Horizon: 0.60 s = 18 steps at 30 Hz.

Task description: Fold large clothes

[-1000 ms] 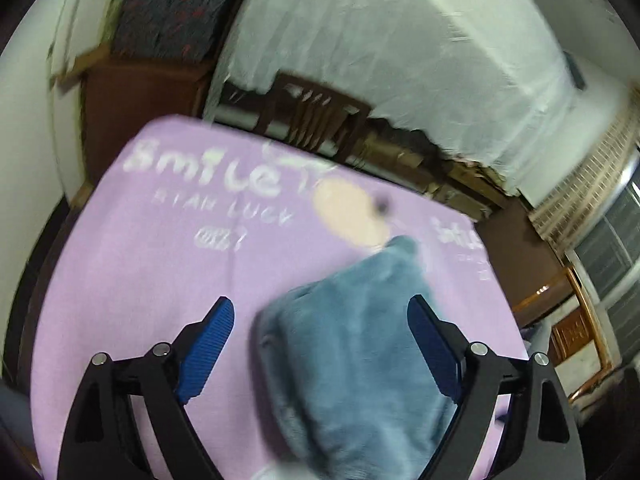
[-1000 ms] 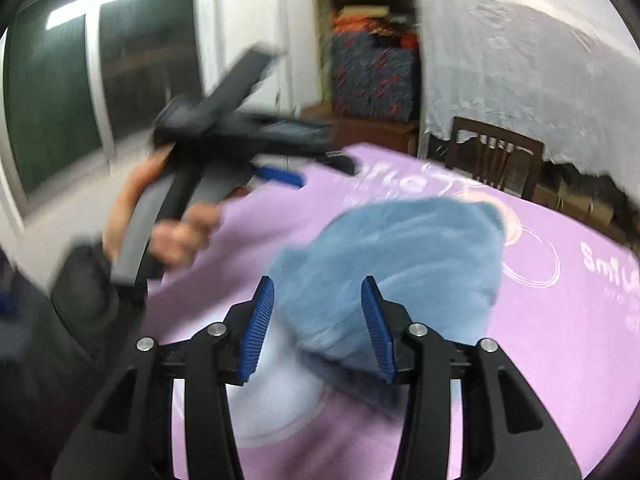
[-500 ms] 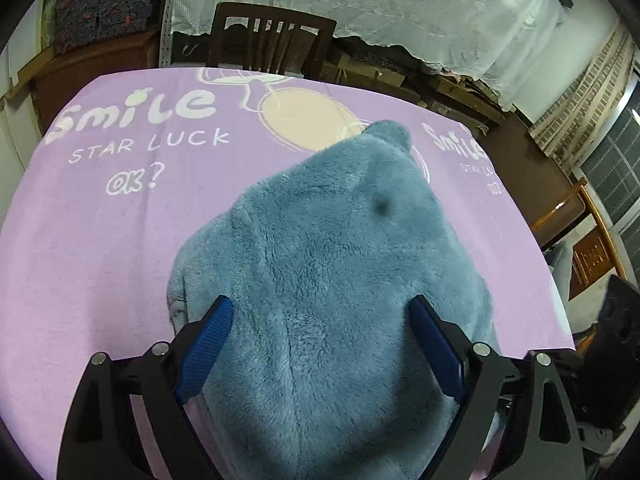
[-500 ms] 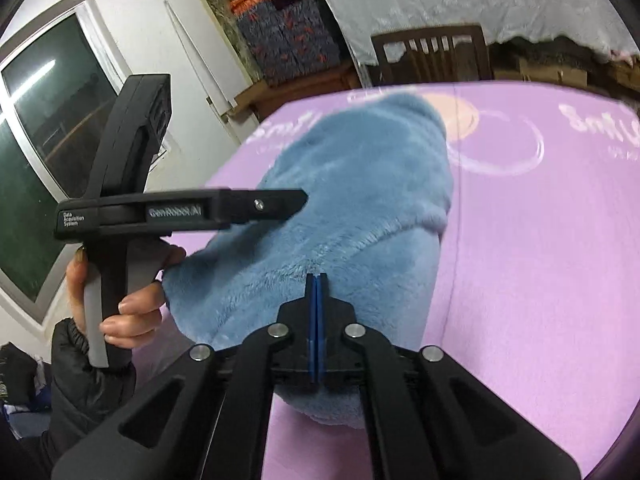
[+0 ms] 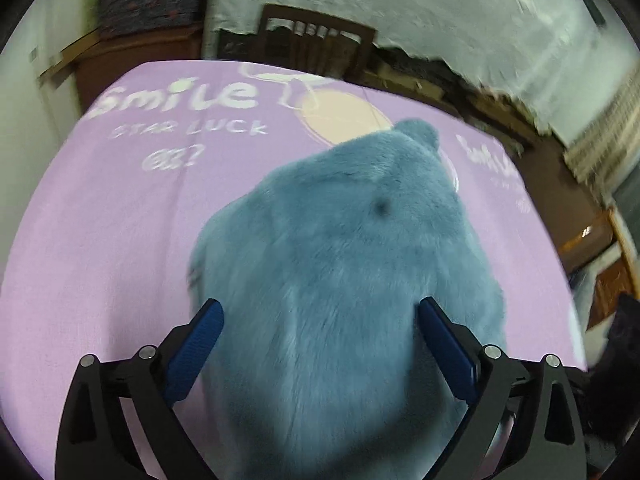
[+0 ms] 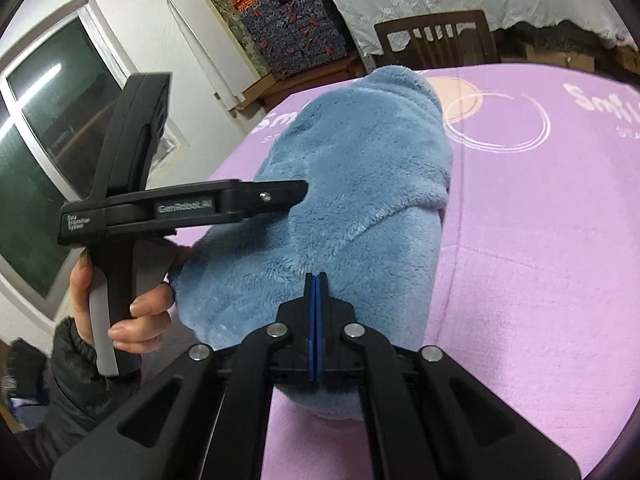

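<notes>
A thick blue fleece garment (image 5: 352, 240) lies bunched in a rounded heap on the purple printed tablecloth (image 5: 100, 240). My left gripper (image 5: 319, 303) hangs over the heap's near end. Its jaws are opening wide, the fleece lies between them, and the blue pads (image 5: 196, 344) do not press on it. In the right wrist view the same garment (image 6: 360, 168) fills the middle. My right gripper (image 6: 316, 280) is shut, pads flat together, with its tip against the fleece's near fold. I cannot tell whether any cloth is pinched. A hand (image 6: 132, 320) holds the left tool, whose finger (image 6: 276, 197) reaches over the heap.
A dark wooden chair (image 6: 436, 40) stands at the table's far edge under a white lace curtain (image 5: 440, 12). Patterned boxes (image 6: 292, 28) are stacked on a cabinet at the back left. A dark window (image 6: 36, 140) is at the left. Purple cloth (image 6: 540, 240) stretches to the right of the garment.
Both grippers have come down onto the garment, which now looms larger. The right jaws went from open to shut and have stayed shut. The left jaws spread a little wider.
</notes>
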### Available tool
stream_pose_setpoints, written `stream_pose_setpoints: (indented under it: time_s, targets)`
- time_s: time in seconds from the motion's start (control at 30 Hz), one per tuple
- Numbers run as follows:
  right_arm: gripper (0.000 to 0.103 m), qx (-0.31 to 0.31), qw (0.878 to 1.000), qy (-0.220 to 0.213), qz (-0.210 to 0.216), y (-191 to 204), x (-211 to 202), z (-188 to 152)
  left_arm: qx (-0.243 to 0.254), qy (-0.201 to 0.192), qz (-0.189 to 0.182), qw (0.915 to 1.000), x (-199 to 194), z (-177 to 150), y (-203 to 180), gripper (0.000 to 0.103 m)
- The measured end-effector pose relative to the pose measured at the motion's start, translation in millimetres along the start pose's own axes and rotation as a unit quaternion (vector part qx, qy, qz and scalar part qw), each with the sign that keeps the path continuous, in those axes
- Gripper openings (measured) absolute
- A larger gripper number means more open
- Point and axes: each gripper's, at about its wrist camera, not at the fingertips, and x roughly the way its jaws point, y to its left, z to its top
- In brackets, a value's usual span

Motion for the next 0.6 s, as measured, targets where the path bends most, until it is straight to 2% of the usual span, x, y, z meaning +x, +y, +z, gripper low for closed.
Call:
stream_pose_setpoints:
  time_s: [0.1, 0.13, 0.17, 0.23, 0.3, 0.43, 0.47, 0.6]
  targets:
    - [0.003, 0.012, 1.000, -0.013, 0.013, -4, -23, 6, -0.027, -0.036, -0.011, 0.9989, -43, -19, 13, 0.098]
    - [0.014, 0.011, 1.000, -0.024, 0.006, -4, -33, 9, -0.036, -0.044, -0.013, 0.9983, -54, -23, 17, 0.099]
    - [0.037, 0.012, 0.999, -0.039, -0.002, -3, -43, 12, -0.051, -0.056, -0.020, 0.9969, -67, -29, 25, 0.099]
    - [0.055, 0.021, 0.997, -0.074, 0.000, -2, -66, 17, -0.073, -0.067, -0.036, 0.9944, -83, -35, 33, 0.099]
    - [0.058, 0.034, 0.995, -0.094, 0.020, -1, -84, 20, -0.082, -0.075, -0.043, 0.9929, -94, -37, 36, 0.099]
    - [0.090, 0.053, 0.991, -0.117, 0.034, 2, -94, 22, -0.062, -0.069, -0.049, 0.9945, -93, -28, 30, 0.099]
    - [0.092, 0.059, 0.991, -0.116, 0.035, 1, -90, 24, -0.058, -0.060, -0.054, 0.9951, -86, -23, 30, 0.099]
    - [0.093, 0.073, 0.994, -0.081, 0.025, -10, -63, 29, -0.071, -0.036, -0.080, 0.9936, -57, -15, 41, 0.099]
